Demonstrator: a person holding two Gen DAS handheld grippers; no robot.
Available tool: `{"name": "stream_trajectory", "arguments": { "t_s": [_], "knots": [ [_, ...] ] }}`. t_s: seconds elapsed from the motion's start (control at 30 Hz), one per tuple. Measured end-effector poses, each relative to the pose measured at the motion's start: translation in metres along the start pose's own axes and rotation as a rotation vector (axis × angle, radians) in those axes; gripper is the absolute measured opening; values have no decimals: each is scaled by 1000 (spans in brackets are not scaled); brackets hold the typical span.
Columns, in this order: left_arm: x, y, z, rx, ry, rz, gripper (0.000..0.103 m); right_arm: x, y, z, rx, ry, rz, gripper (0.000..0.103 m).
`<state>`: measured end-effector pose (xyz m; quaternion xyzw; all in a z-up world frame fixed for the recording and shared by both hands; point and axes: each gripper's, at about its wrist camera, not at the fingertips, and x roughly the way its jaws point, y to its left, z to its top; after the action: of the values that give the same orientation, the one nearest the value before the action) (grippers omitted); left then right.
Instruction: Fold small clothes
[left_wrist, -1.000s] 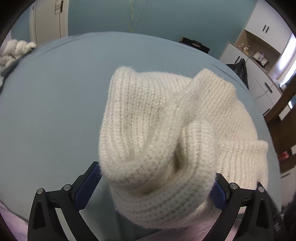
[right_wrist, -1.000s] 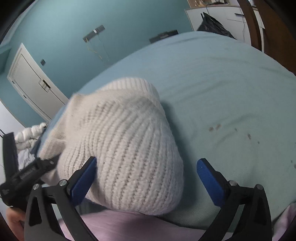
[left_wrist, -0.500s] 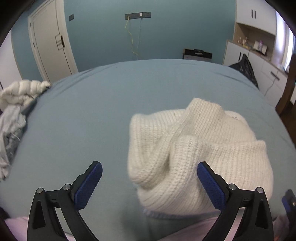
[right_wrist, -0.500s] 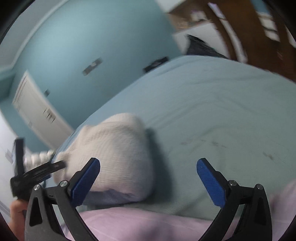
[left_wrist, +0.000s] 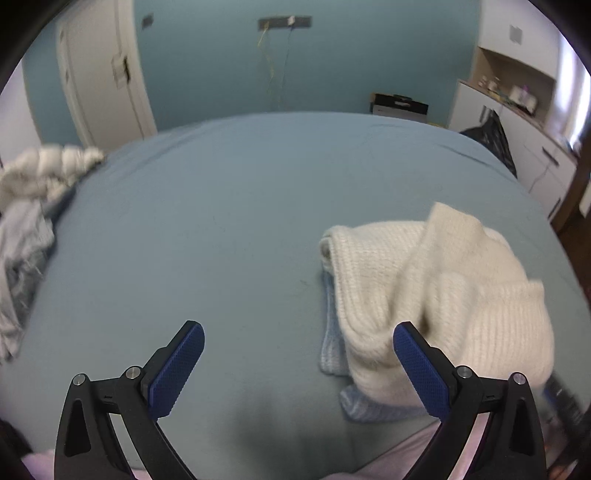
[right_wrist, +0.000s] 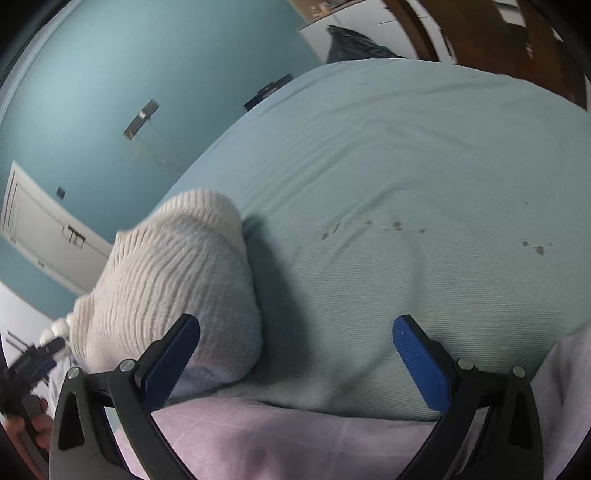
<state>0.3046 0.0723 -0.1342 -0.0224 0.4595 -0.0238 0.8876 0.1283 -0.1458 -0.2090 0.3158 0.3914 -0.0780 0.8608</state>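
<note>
1. The cream knit sweater (left_wrist: 436, 295) lies bundled ahead-right of the left gripper (left_wrist: 297, 363) and ahead-left of the right gripper (right_wrist: 295, 354); both stand wide open, holding nothing.
2. It looks soft, bulky, light and floppy; a ribbed edge seems the best hold.
3. It rests on a pale-blue knit (left_wrist: 332, 354), on a blue bedsheet (left_wrist: 221, 221).
4. More clothes (left_wrist: 26, 221) lie far left; teal walls beyond.

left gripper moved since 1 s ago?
Yes. The left gripper let go of the white sweater and backed off leftward; the sweater now lies right of its open jaws on the bed.
</note>
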Motion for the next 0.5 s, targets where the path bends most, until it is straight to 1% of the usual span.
{"name": "stream_trajectory", "arguments": {
  "t_s": [0.03, 0.07, 0.17, 0.23, 0.27, 0.3, 0.33, 0.37, 0.43, 0.47, 0.5],
  "knots": [
    [4, 1, 3, -14, 5, -14, 103, 3, 0, -1, -4, 11, -2, 102],
    [11, 4, 9, -36, 17, -58, 103, 0, -3, -3, 4, 1, 2, 102],
    [26, 3, 21, -72, 52, -158, 103, -1, -8, -3, 18, 1, 18, 102],
    [39, 0, 26, -85, 86, -209, 103, -4, -9, -4, 16, -6, 16, 102],
    [45, -1, 27, -89, 106, -220, 103, -3, -8, -4, 13, -10, 14, 102],
    [57, -3, 28, -109, 156, -223, 103, -3, -7, -5, 10, -14, 11, 102],
    [63, -4, 27, -126, 178, -220, 103, -2, -7, -5, 9, -16, 10, 102],
    [72, -4, 25, -164, 207, -233, 103, -3, -7, -5, 8, -17, 11, 102],
    [85, -4, 21, -219, 232, -268, 103, -2, -8, -5, 10, -15, 12, 102],
    [94, -2, 18, -261, 252, -290, 103, -2, -9, -5, 13, -14, 13, 102],
    [109, 1, 10, -332, 294, -324, 103, -1, -9, -4, 15, -12, 13, 102]
  ]
}}
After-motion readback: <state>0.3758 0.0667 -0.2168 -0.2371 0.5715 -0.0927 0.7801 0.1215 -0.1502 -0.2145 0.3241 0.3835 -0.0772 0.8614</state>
